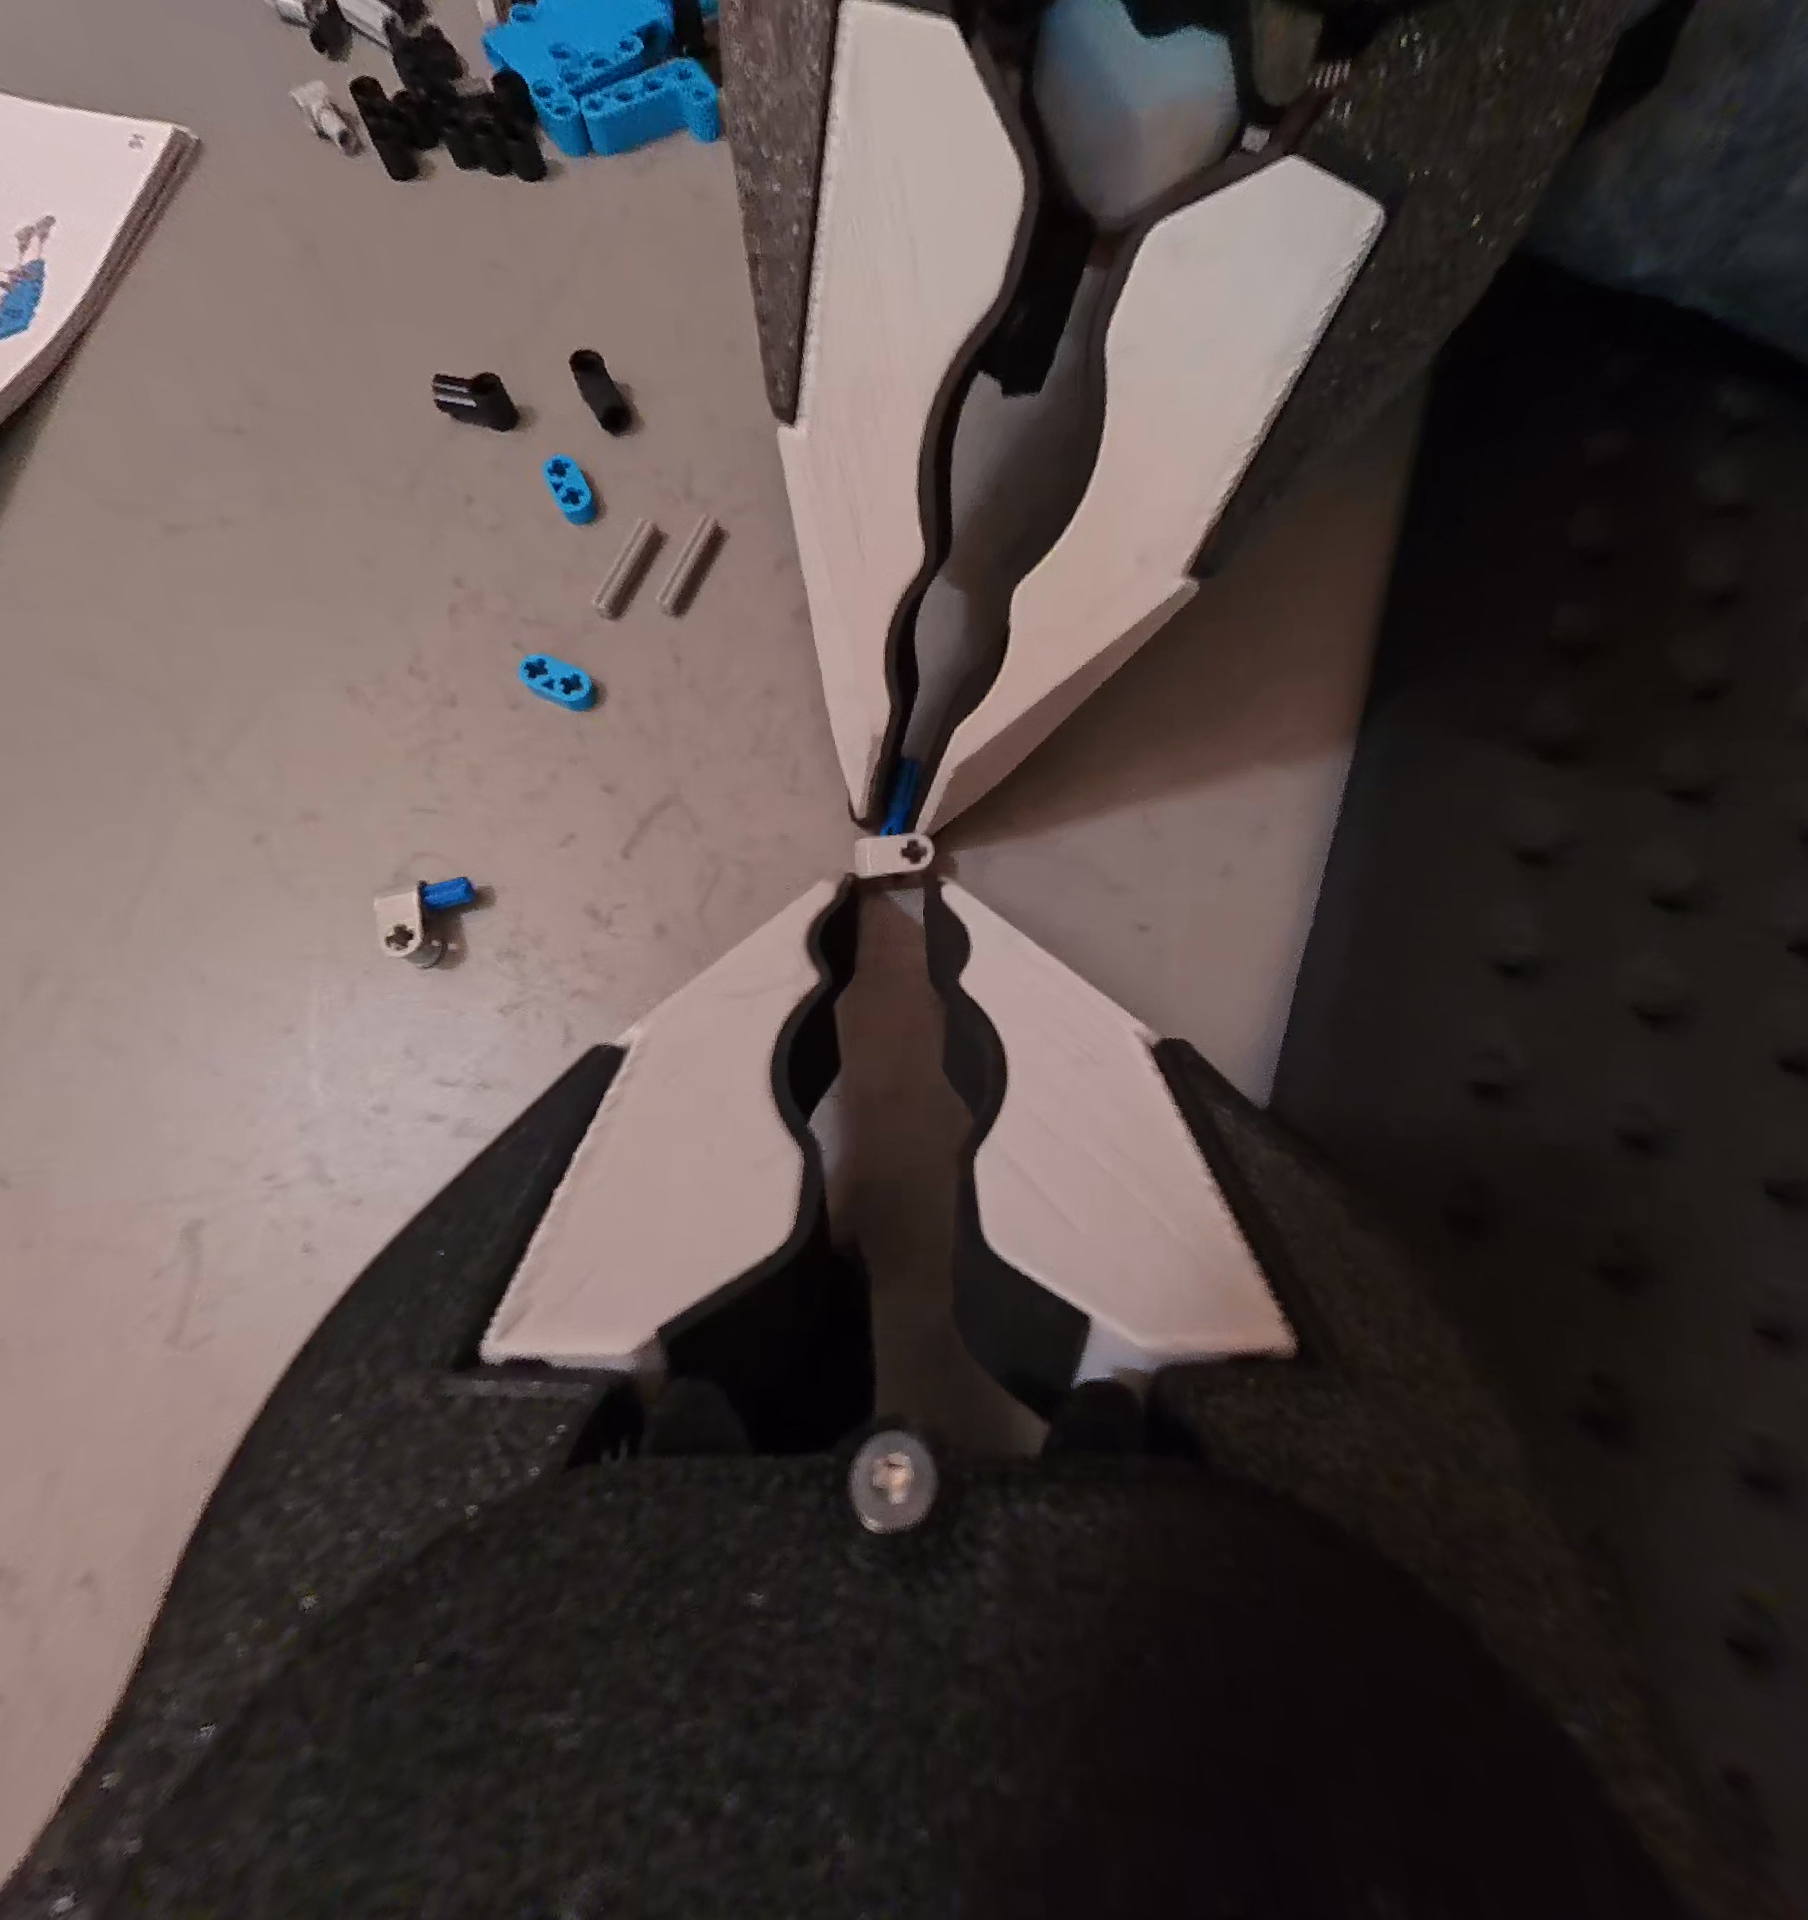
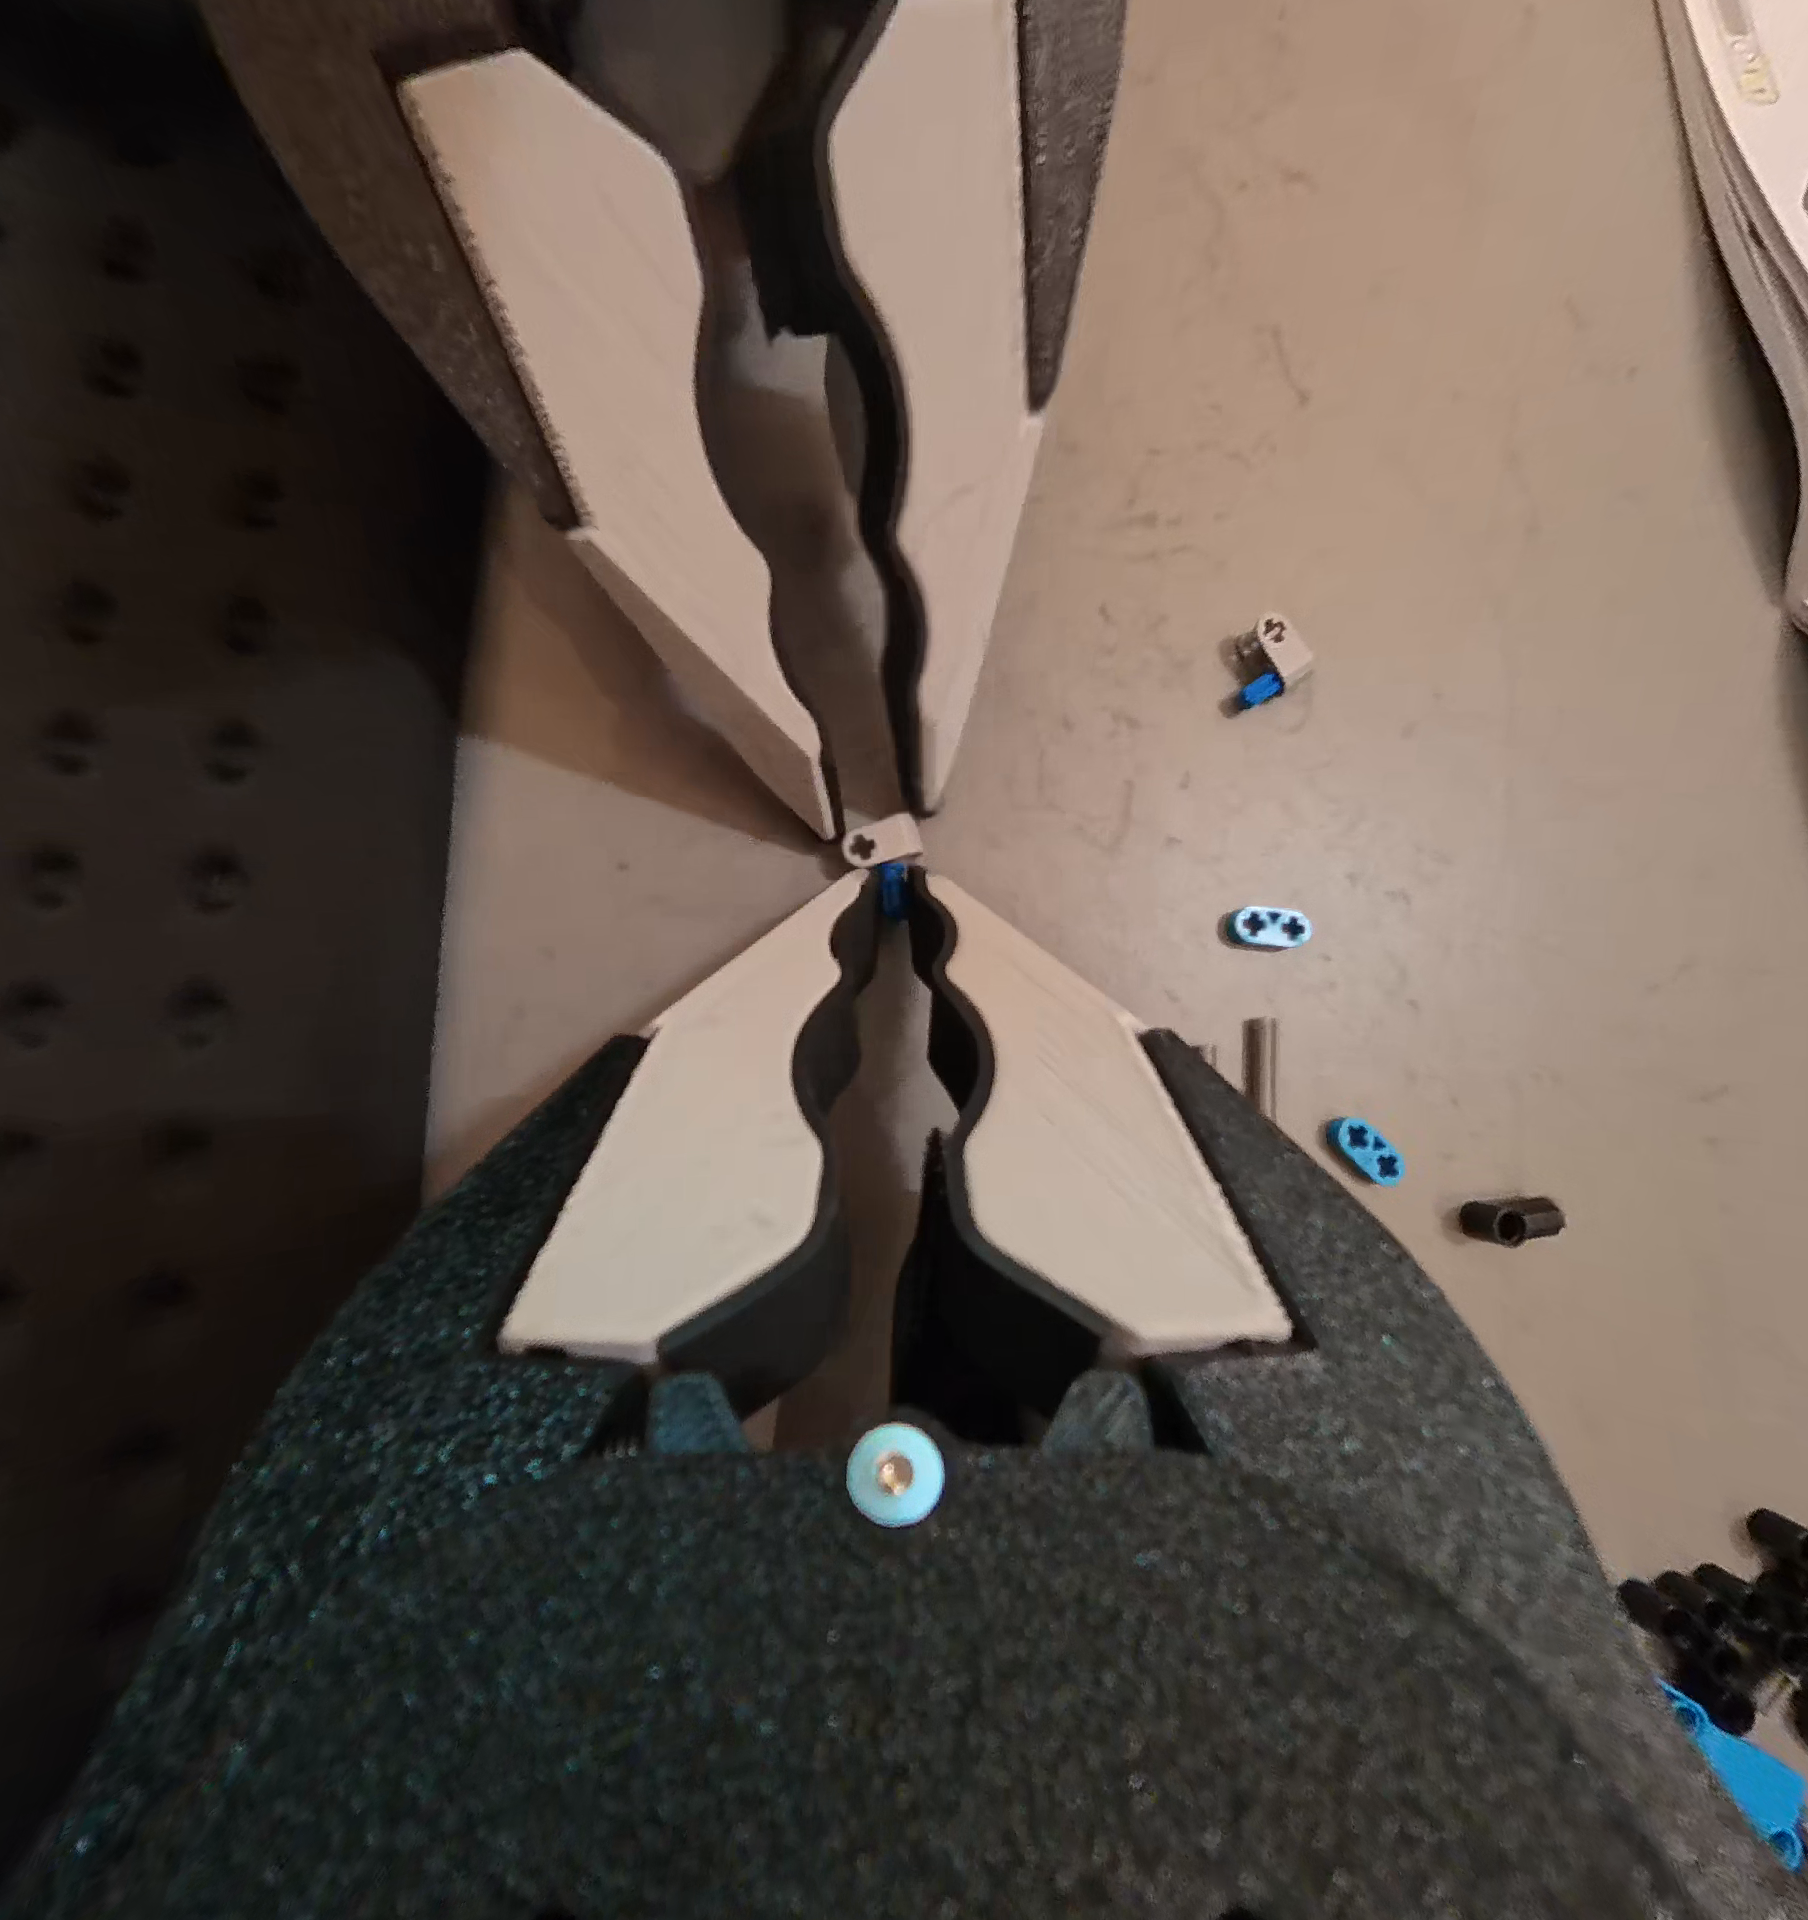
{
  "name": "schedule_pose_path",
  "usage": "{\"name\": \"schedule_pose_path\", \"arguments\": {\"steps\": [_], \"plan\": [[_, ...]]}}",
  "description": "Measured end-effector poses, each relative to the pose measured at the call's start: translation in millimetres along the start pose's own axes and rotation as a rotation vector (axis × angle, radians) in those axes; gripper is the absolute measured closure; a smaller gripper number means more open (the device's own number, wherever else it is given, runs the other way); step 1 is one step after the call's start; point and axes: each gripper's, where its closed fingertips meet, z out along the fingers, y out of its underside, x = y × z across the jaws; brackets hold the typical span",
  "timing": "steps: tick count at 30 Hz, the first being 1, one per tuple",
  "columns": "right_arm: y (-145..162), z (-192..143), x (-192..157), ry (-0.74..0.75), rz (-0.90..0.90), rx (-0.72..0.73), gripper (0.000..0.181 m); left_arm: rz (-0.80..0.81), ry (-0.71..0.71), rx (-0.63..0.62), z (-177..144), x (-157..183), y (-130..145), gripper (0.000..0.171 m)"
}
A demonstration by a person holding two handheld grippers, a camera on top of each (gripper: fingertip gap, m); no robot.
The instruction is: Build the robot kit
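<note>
My left gripper [image 1: 887, 883] comes in from the bottom of the left wrist view, shut on a small light grey connector [image 1: 895, 854] with a cross hole. My right gripper [image 2: 887, 881] is shut on a short blue pin [image 2: 892, 891]. The two grippers meet tip to tip above the beige table [image 1: 204, 1039]. The pin's end touches or enters the connector [image 2: 879, 842]. The right gripper also shows in the left wrist view [image 1: 905, 810], reaching down from the top with the blue pin [image 1: 905, 795]. The left gripper shows at the top of the right wrist view [image 2: 874, 821].
On the table lie a like grey connector with a blue pin [image 1: 417, 920], two blue two-hole links [image 1: 569, 486] [image 1: 557, 681], two grey axles [image 1: 659, 566], two black connectors [image 1: 474, 400], a pile of black and blue parts [image 1: 526, 83] and a booklet [image 1: 38, 260]. A dark dotted mat [image 1: 1606, 935] borders the table's edge. My left and right fingertips are right by each other.
</note>
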Motion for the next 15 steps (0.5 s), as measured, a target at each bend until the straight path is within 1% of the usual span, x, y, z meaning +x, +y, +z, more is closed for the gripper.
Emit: {"name": "schedule_pose_path", "arguments": {"steps": [6,11,15], "plan": [[-5,0,1,0.012,-0.016,0.027,0.177,-0.010,0.009,-0.002,-1,-1,2,0.159],[-17,-1,-1,0.001,-0.022,0.073,0.177,-0.003,0.019,-0.004,-5,-3,6,0.157],[-18,4,-3,-0.003,-0.043,0.058,0.177,0.002,0.017,-0.005,-8,-4,8,0.155]]}}
